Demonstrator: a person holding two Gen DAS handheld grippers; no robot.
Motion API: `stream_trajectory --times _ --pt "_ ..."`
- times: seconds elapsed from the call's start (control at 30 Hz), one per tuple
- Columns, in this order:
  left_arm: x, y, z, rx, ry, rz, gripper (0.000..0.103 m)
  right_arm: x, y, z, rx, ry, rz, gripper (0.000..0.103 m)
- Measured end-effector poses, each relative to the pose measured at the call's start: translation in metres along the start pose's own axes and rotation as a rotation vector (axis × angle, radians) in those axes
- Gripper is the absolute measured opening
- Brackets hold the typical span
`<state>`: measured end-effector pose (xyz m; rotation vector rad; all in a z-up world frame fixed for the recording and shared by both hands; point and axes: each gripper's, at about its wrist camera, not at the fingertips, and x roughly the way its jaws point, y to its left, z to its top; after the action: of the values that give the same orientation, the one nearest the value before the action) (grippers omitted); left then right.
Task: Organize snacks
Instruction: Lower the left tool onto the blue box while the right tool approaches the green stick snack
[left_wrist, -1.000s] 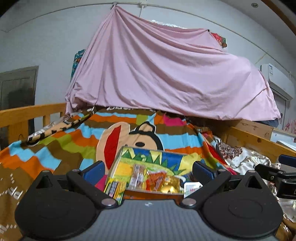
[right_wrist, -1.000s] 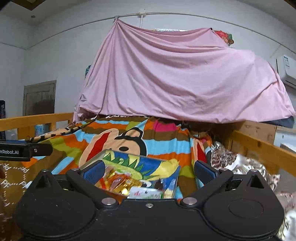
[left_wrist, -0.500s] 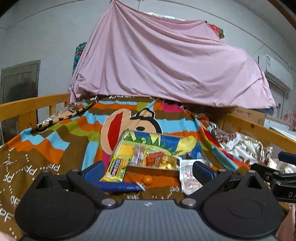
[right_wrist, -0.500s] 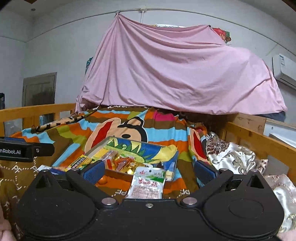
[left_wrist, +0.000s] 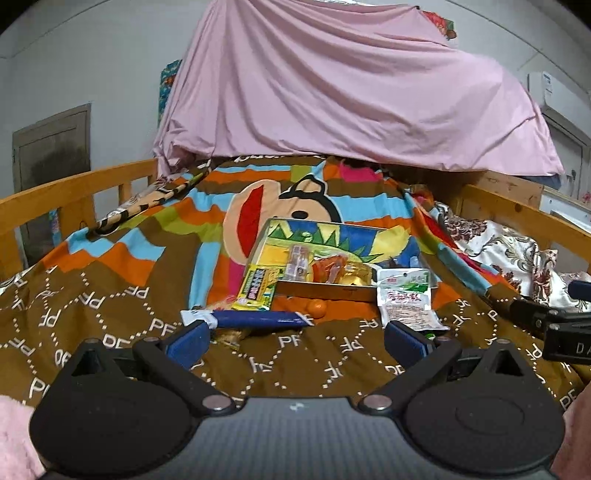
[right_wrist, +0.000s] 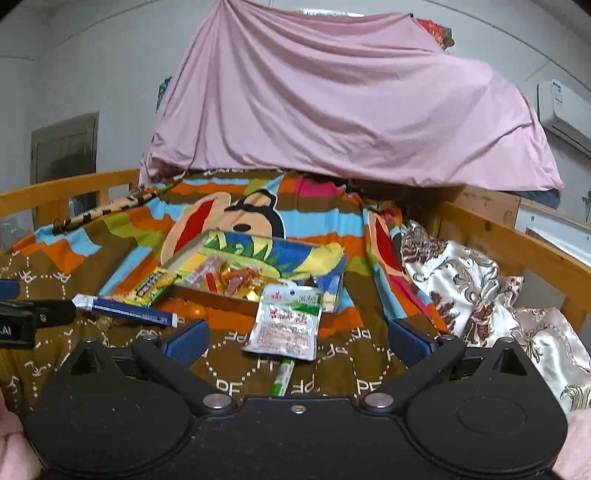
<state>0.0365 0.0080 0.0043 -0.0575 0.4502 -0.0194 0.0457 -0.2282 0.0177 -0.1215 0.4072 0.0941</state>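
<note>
Nearest us, our left gripper (left_wrist: 295, 338) and right gripper (right_wrist: 297, 339) hover low over the bed, each with its blue-padded fingers (right_wrist: 186, 341) spread wide and holding nothing.

Just beyond them, loose snacks lie on the brown patterned blanket (left_wrist: 92, 332): a thin green and white stick (right_wrist: 282, 376), a white and red sealed pouch (right_wrist: 286, 325), a long blue and white tube-shaped pack (left_wrist: 255, 318), a small orange ball (left_wrist: 317, 307) and a yellow candy packet (left_wrist: 256, 287) leaning on the box edge.

Behind these sits the shallow colourful cardboard box (left_wrist: 332, 290), already holding several wrapped sweets.

Farther back are wooden bed rails (left_wrist: 74, 192) and a draped pink sheet (left_wrist: 351, 92).

We judge the step to be gathering a loose snack. To do it well, we should lower one gripper squarely over the pouch, pinch its edge rather than the soft blanket, then lift it clear into the box.
</note>
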Motion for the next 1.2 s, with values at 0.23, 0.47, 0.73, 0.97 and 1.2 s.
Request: stream_trajectory --times 0.23,0.47,0.73,0.97,1.2 --pt "0.007 0.008 0.003 -0.028 0.036 0.010 0.103 0.009 0.005 0.000 -0.022 0.046 0.011 0.102" --pt "0.023 0.013 0.012 -0.010 0.073 -0.004 0.103 0.027 0.005 0.000 -0.023 0.127 0.032 0.102" --pt "0.056 0.019 0.022 -0.011 0.169 -0.112 0.103 0.046 0.007 -0.001 -0.024 0.219 0.071 0.102" --pt "0.086 0.009 0.027 0.091 0.207 -0.141 0.103 0.071 0.006 -0.003 0.004 0.314 0.119 0.102" --pt "0.117 0.011 0.031 0.162 0.249 -0.176 0.103 0.102 -0.001 -0.006 0.097 0.405 0.193 0.101"
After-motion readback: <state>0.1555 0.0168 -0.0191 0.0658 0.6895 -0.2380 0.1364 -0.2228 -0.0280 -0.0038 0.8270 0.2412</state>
